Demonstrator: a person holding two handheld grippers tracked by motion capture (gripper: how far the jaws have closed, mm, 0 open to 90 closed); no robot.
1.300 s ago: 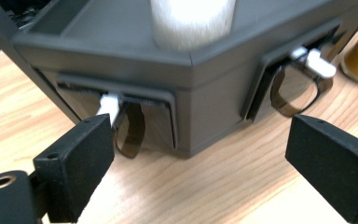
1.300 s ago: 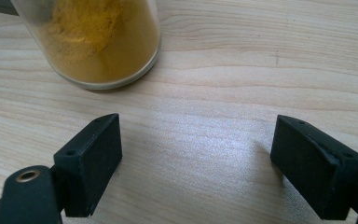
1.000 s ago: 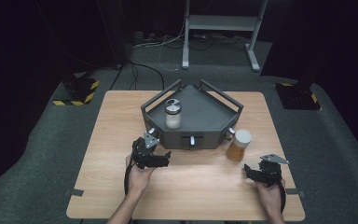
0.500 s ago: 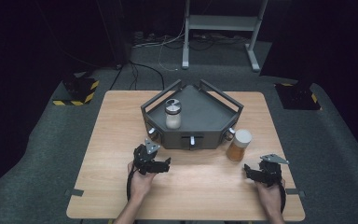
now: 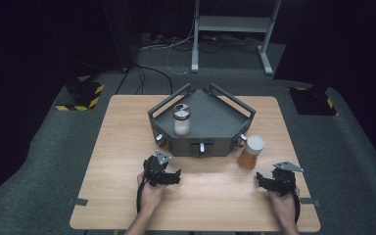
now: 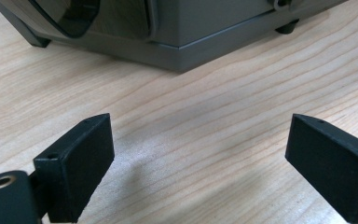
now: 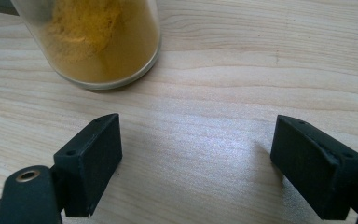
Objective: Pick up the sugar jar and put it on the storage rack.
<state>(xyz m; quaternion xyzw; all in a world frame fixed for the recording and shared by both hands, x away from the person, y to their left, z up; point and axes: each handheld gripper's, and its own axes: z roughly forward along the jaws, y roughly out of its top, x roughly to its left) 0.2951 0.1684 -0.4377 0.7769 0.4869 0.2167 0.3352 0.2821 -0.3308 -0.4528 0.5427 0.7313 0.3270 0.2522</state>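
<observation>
On the light wooden counter (image 5: pixel 117 161), left of centre in the high view, the left gripper (image 5: pixel 162 172) rests low over bare wood in a person's hand, just below the front left corner of the dark grey angular metal tray (image 5: pixel 225 122). Its jaws stand wide apart with nothing between them; in the left gripper view the tray's base (image 6: pixel 182 49) crosses the top of the frame, apart from the jaws. Inside the tray, left of its middle, a clear glass jar of white powder with a silver lid (image 5: pixel 181 119) stands upright. Right of the tray's front corner, just beside it, a clear glass jar of orange powder with a pale lid (image 5: pixel 250 152) stands upright on the counter. At lower right the right gripper (image 5: pixel 273 180) sits near that jar, jaws wide apart and empty; the right gripper view puts the jar (image 7: pixel 102 42) at upper left, clear of the jaws.
</observation>
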